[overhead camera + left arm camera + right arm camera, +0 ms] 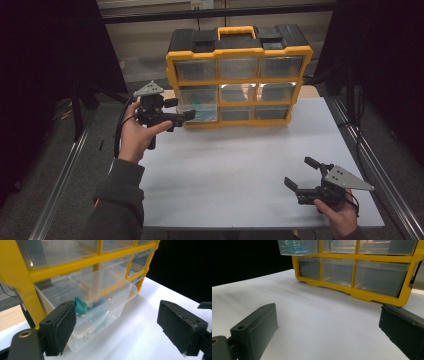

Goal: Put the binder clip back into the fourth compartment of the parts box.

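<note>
Dark room, white table [240, 170]; yellow organizer [239, 75] stands upright at its far edge, three rows of clear drawers. One drawer [95, 307], left column, middle row, is pulled partway out toward the person, its long axis running front to back, open end up. Teal and blue parts [83, 307] lie inside near the middle.

Left gripper [186, 114] hangs level just at the drawer's left front corner, jaws spread, nothing between them; in the left gripper view the drawer sits ahead and left of center, behind the left pad.

Right gripper [302, 176] rests low near the table's near right corner, jaws spread and empty, well apart from the organizer.

Judgement: left hand is far nearer and likely works the drawer next.
</note>
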Action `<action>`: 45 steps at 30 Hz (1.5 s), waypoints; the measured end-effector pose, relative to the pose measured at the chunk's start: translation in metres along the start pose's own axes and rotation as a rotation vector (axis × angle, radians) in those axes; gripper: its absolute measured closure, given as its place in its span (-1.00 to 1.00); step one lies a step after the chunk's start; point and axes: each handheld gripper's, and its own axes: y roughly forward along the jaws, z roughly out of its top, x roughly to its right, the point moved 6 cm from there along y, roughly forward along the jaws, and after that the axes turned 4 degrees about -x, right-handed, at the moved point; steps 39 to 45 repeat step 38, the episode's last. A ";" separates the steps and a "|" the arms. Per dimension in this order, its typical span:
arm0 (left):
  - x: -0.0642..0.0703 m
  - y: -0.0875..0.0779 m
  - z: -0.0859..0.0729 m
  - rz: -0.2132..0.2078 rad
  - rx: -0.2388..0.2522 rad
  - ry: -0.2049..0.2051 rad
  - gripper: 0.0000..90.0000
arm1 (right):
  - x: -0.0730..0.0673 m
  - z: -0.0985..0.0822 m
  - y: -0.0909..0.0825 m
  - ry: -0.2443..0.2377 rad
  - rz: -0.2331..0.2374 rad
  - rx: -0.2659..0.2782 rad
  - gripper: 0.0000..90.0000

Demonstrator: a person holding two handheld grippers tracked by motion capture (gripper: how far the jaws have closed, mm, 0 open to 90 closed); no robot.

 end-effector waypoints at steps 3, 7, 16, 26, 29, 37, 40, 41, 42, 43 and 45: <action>0.005 -0.005 -0.015 -0.008 0.014 0.005 -0.68 | 0.000 0.000 -0.001 -0.003 0.003 0.002 -0.97; 0.007 -0.011 -0.040 -0.013 0.024 -0.006 -0.68 | 0.000 0.000 -0.001 -0.004 0.006 0.000 -0.97; -0.002 -0.023 -0.092 -0.023 0.064 -0.076 -0.68 | 0.000 -0.001 0.000 -0.010 0.001 -0.005 -0.97; -0.006 -0.037 -0.138 0.028 0.083 -0.082 -0.70 | 0.000 -0.001 0.000 -0.012 0.003 -0.004 -0.98; -0.002 -0.041 -0.149 0.036 0.100 -0.072 -0.72 | 0.000 -0.001 0.000 -0.009 0.004 -0.007 -0.98; 0.003 -0.050 -0.160 0.040 0.128 -0.042 -0.80 | 0.000 -0.002 0.001 0.004 -0.001 -0.012 -0.98; 0.002 -0.050 -0.161 0.045 0.126 -0.038 -0.80 | 0.001 -0.002 0.001 0.006 0.000 -0.012 -0.98; 0.002 -0.050 -0.161 0.045 0.126 -0.038 -0.80 | 0.001 -0.002 0.001 0.006 0.000 -0.012 -0.98; 0.002 -0.050 -0.161 0.045 0.126 -0.038 -0.80 | 0.001 -0.002 0.001 0.006 0.000 -0.012 -0.98; 0.002 -0.050 -0.161 0.045 0.126 -0.038 -0.80 | 0.001 -0.002 0.001 0.006 0.000 -0.012 -0.98; 0.002 -0.050 -0.161 0.045 0.126 -0.038 -0.80 | 0.001 -0.002 0.001 0.006 0.000 -0.012 -0.98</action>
